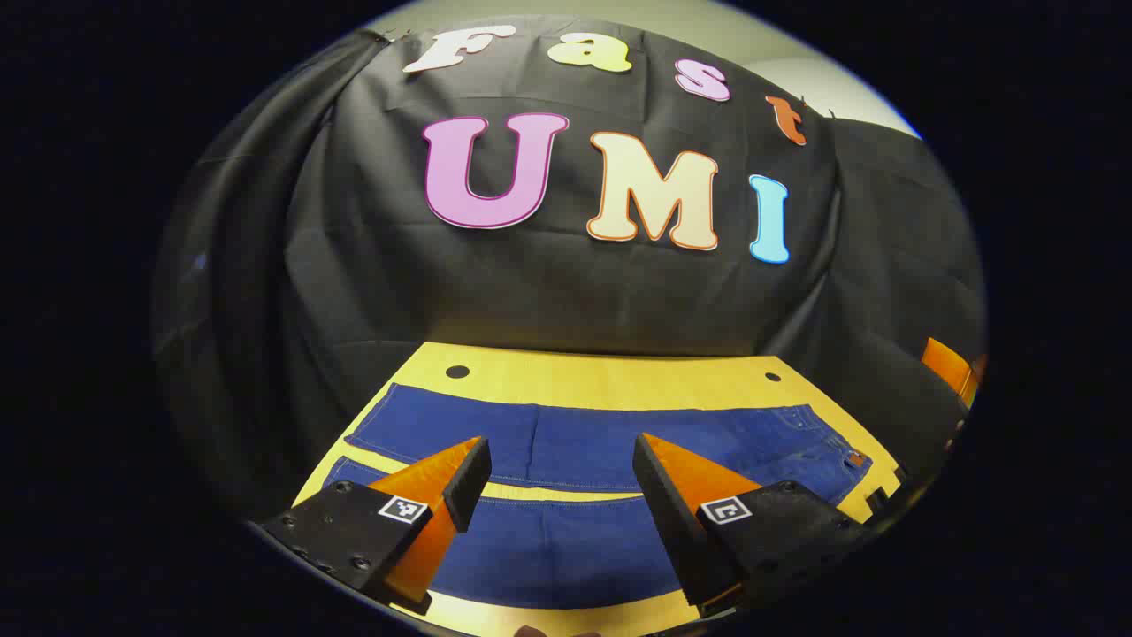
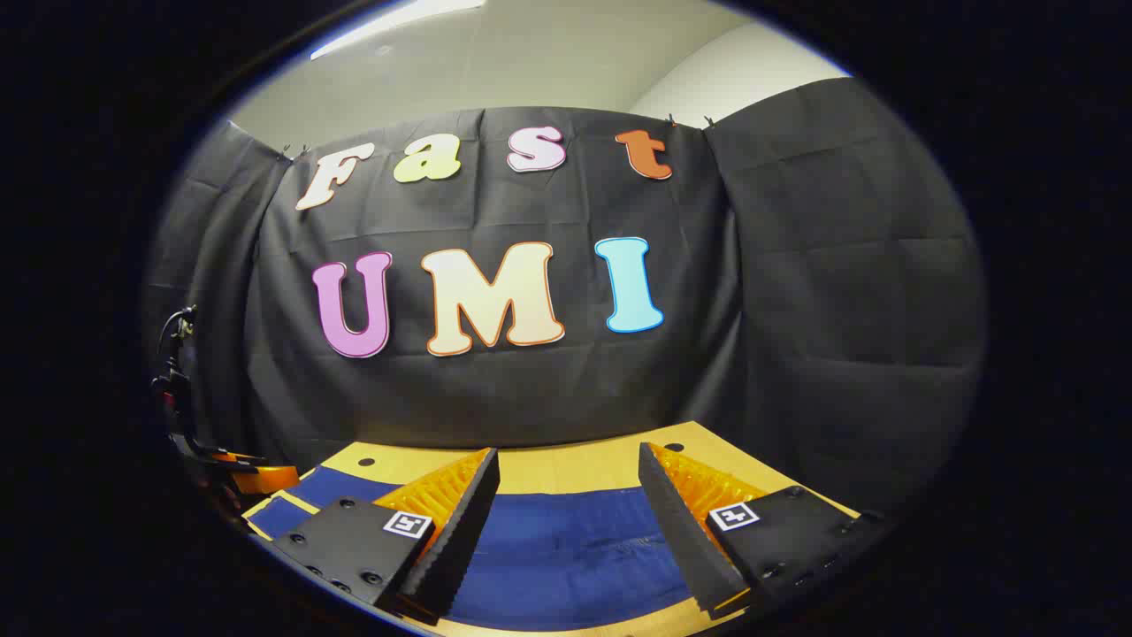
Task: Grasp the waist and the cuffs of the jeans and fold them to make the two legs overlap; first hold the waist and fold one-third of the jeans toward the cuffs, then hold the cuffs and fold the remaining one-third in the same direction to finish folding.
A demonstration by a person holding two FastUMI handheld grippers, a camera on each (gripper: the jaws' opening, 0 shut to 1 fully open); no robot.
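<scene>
Left gripper (image 1: 562,473) is hovering with jaws spread wide, gripping nothing, above the jeans (image 1: 584,442). Right gripper (image 2: 568,487) is likewise gaping and empty over the jeans (image 2: 566,553). Jeans are lying flat, legs side by side, on the yellow table (image 1: 610,376); black cloth wall (image 1: 548,292) is hanging behind it.

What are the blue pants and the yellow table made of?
The jeans look like denim: dark blue woven cloth, matte, with stitched seams and a button at the waist. The table looks like light wood or plywood, smooth with a slight sheen and small dark holes; it could be a laminate.
</scene>
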